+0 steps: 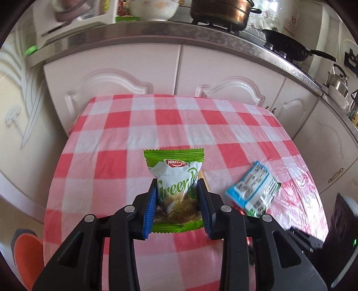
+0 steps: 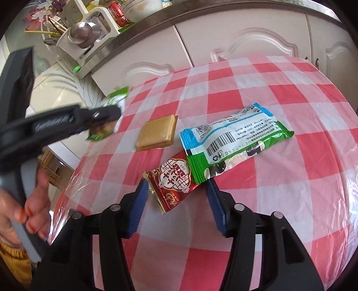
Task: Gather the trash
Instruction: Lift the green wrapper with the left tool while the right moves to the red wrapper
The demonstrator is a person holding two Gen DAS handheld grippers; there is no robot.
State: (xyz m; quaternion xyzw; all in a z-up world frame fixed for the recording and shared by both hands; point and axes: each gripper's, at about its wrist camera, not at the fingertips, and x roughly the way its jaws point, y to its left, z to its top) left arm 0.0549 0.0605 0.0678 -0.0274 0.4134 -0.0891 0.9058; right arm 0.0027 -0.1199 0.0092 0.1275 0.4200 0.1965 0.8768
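the left gripper (image 1: 177,201) clenched a green snack packet (image 1: 176,179) between its blue pads, lifted clear of the red-and-white checked tablecloth (image 1: 116,156). the right gripper (image 2: 176,206) hovered released over the same cloth, its pads standing either side of a red wrapper (image 2: 173,181) without pressing on it. just beyond, a blue-and-green wrapper (image 2: 232,143) lay printed side down, its lower corner overlapping the red one, with a tan square wafer (image 2: 157,132) beside them. in the right wrist view the left gripper (image 2: 105,120) and its packet (image 2: 111,105) were blurred, and a hand (image 2: 33,201) gripped the grey handle at the frame's edge. farther back, a dish rack (image 2: 89,38) held a metal ladle and chopsticks; its other contents were hard to make out. a copper pot (image 1: 221,11), cut off at the top, a black wok (image 1: 288,47) and a kettle (image 1: 337,80) stood along the counter (image 1: 134,38) above white cabinet doors (image 1: 111,73).
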